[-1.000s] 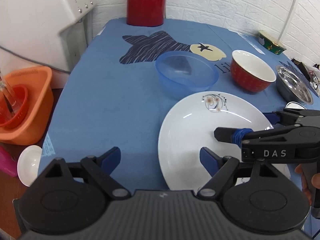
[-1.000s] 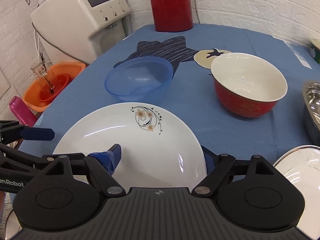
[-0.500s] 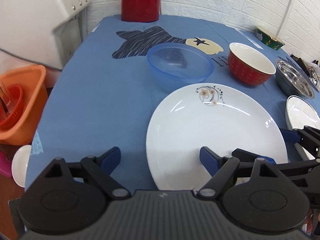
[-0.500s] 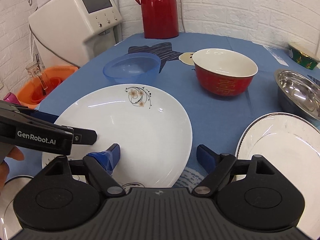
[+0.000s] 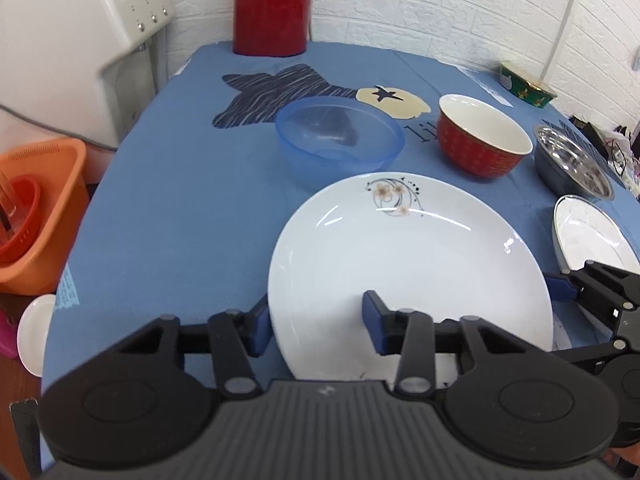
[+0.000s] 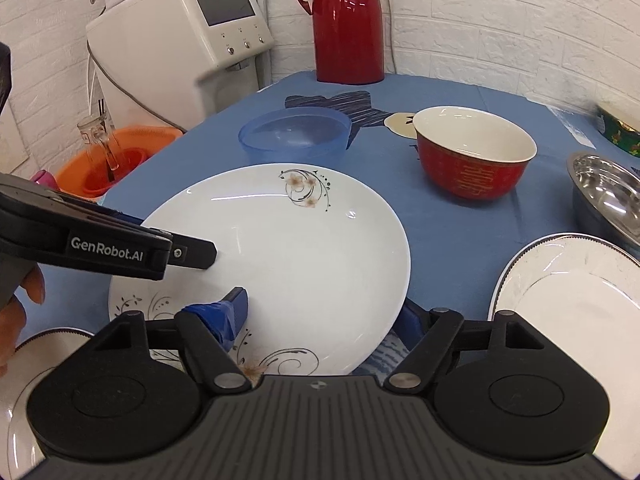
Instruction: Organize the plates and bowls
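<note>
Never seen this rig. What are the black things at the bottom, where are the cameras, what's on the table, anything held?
No robot: a person holds a two-finger gripper in each hand, each with a fisheye camera looking along its fingers. One picture is from the left gripper, the other from the right gripper. On the blue tablecloth: a white floral plate, blue plastic bowl, red bowl, steel bowl, silver-rimmed plate. Both straddle that floral plate's rim, jaws open; nothing clamped.
</note>
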`<state>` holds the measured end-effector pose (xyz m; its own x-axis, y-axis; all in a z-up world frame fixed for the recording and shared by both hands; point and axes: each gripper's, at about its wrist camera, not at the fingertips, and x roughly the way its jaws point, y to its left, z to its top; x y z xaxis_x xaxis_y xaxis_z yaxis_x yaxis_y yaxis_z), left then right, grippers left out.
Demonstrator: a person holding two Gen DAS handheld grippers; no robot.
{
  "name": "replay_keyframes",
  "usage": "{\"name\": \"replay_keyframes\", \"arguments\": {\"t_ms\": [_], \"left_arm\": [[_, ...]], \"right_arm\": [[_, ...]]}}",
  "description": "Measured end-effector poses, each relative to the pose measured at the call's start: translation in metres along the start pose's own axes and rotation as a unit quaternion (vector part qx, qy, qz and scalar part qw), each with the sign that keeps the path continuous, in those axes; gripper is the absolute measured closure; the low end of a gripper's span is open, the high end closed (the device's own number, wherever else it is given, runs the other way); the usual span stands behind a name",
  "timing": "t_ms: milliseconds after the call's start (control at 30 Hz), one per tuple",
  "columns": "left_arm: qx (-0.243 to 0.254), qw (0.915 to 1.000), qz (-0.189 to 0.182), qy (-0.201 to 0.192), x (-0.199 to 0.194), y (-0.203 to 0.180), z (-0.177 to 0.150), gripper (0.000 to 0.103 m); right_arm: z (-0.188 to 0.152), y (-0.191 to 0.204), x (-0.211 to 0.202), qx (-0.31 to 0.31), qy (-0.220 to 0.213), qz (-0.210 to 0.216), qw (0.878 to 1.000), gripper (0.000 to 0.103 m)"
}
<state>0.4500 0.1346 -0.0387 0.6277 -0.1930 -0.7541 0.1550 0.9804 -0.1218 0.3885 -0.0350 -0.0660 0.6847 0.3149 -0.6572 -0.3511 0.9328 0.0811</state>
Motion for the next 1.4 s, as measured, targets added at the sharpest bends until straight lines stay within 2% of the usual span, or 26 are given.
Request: {"name": "replay_keyframes", "arguments": {"t_ms": [133, 300, 400, 567, 733, 1000, 1133, 1300, 1400], "left_arm": [[0.016, 0.9997, 0.004, -0.019, -0.016, -0.006, 0.002, 0.064], [0.006, 0.9994, -0.006, -0.034, -0.043, -0.007, 0.003, 0.064], [0.008, 0.9987, -0.003, -0.05, -0.065, -0.009, -0.003, 0.064], [0.006, 0.9977, 0.01, -0.066, -0.104, -0.006, -0.028, 0.064], [-0.009, 0.998, 0.016, -0.061, -0.131, 0.003, -0.072, 0.064], [-0.025, 0.9988, 0.019, -0.037, -0.143, 0.009, -0.135, 0.064], [-0.024, 0.9985, 0.024, -0.044, -0.141, 0.006, -0.145, 0.064], [-0.038, 0.9982, 0.01, -0.046, -0.138, 0.015, -0.151, 0.063], [-0.021, 0.9972, 0.018, -0.069, -0.146, 0.01, -0.152, 0.053]], "right_arm": [[0.003, 0.002, -0.015, 0.007, -0.015, 0.002, 1.0, 0.04], [0.007, 0.007, -0.047, 0.016, -0.04, 0.007, 0.999, 0.04], [0.004, 0.019, -0.066, 0.001, -0.053, 0.005, 0.999, 0.04], [-0.012, 0.04, -0.094, -0.002, -0.065, 0.025, 0.998, 0.04], [-0.044, 0.063, -0.114, 0.002, -0.064, 0.043, 0.997, 0.04], [-0.085, 0.084, -0.122, 0.013, -0.037, 0.05, 0.998, 0.04], [-0.094, 0.086, -0.122, 0.014, -0.037, 0.051, 0.998, 0.04], [-0.095, 0.083, -0.123, 0.038, -0.039, 0.061, 0.997, 0.039], [-0.096, 0.078, -0.13, 0.057, -0.045, 0.06, 0.996, 0.039]]}}
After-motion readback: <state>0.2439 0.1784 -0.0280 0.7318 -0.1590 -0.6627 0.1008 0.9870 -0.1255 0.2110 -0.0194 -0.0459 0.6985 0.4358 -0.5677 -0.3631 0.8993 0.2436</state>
